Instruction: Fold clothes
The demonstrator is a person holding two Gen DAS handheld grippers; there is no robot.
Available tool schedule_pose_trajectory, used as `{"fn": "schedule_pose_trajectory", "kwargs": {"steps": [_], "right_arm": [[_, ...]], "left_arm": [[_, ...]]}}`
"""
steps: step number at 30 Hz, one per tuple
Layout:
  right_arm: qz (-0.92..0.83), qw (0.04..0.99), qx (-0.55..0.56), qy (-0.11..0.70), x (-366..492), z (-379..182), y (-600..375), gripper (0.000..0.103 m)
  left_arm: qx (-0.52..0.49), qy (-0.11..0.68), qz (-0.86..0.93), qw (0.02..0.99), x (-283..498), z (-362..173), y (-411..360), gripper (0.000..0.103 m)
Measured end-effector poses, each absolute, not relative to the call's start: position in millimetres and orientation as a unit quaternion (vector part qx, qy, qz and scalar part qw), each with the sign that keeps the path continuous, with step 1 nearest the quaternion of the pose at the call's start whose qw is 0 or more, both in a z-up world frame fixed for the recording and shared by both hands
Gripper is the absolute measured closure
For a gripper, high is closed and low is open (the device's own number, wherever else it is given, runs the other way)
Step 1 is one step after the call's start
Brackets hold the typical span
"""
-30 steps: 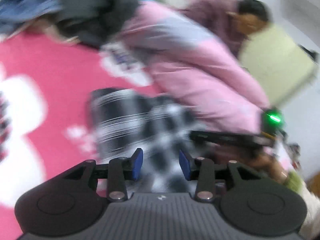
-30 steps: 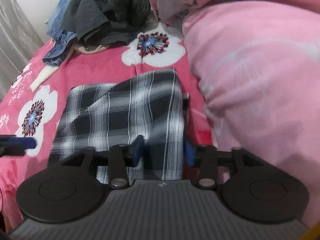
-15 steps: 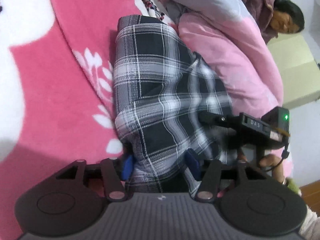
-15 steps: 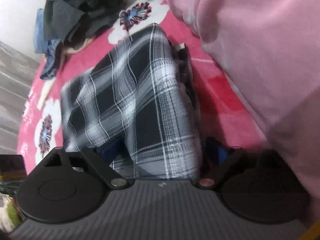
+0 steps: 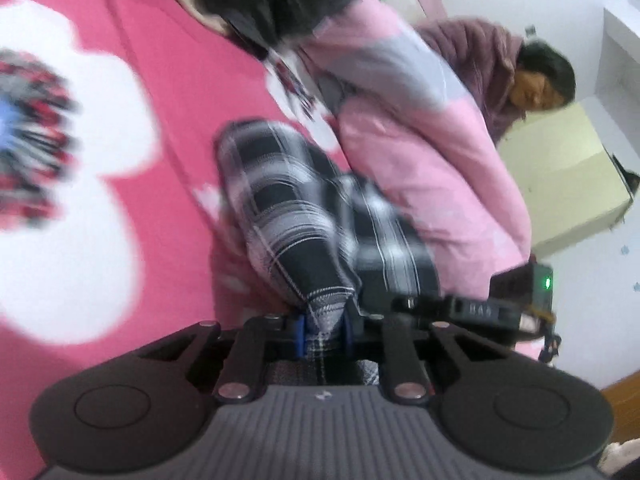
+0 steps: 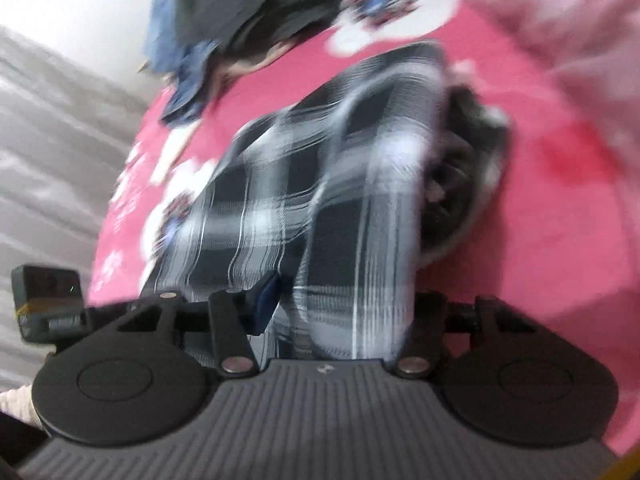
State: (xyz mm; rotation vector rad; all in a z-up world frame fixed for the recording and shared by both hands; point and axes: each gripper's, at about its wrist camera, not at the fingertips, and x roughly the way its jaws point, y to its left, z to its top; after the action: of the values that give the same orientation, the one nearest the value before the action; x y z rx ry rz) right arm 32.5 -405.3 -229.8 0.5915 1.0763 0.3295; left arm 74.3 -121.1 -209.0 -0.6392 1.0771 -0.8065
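A black-and-white plaid garment (image 5: 296, 216) lies folded on the pink flowered bedspread (image 5: 168, 92). My left gripper (image 5: 323, 334) has its blue pads pinched on the garment's near hem, and its jaws are still closing. In the right wrist view the same plaid garment (image 6: 320, 200) runs up from my right gripper (image 6: 344, 304). A thick bunch of it fills the gap, and these jaws are closing on it too. One blue pad (image 6: 267, 300) of the right gripper shows against the cloth; the other is hidden behind it. Both views are motion-blurred.
A pink quilt (image 5: 432, 160) is heaped along the garment's right side. A pile of dark clothes (image 6: 248, 4) and jeans (image 6: 188, 68) lies at the far end of the bed. A person in a purple jacket (image 5: 480, 60) sits beyond the quilt by a pale cabinet (image 5: 572, 176). A grey curtain (image 6: 48, 140) hangs at left.
The left jaws have narrowed from around the plaid hem to pinching it. The right jaws, wide half a second ago, have drawn in on the bunched cloth. Both hands have shifted and tilted.
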Motion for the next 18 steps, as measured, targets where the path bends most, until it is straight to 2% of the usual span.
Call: {"fn": "schedule_pose_trajectory", "kwargs": {"steps": [8,11,15,18], "right_arm": [[0.301,0.751,0.266,0.524,33,-239,-261,0.054],[0.329,0.744,0.227,0.536,39,-241,-215,0.050],[0.319,0.730,0.187,0.574,39,-238,-206,0.041],[0.296,0.727,0.187,0.590,40,-220,-230,0.041]], "left_arm": [[-0.266,0.484,-0.241,0.798,26,-180,25,0.084],[-0.225,0.503,-0.182,0.814,5,-191,61,0.075],[-0.191,0.525,-0.152,0.815,-13,-189,86,0.072],[-0.121,0.517,-0.169,0.830,-1,-161,86,0.066]]}}
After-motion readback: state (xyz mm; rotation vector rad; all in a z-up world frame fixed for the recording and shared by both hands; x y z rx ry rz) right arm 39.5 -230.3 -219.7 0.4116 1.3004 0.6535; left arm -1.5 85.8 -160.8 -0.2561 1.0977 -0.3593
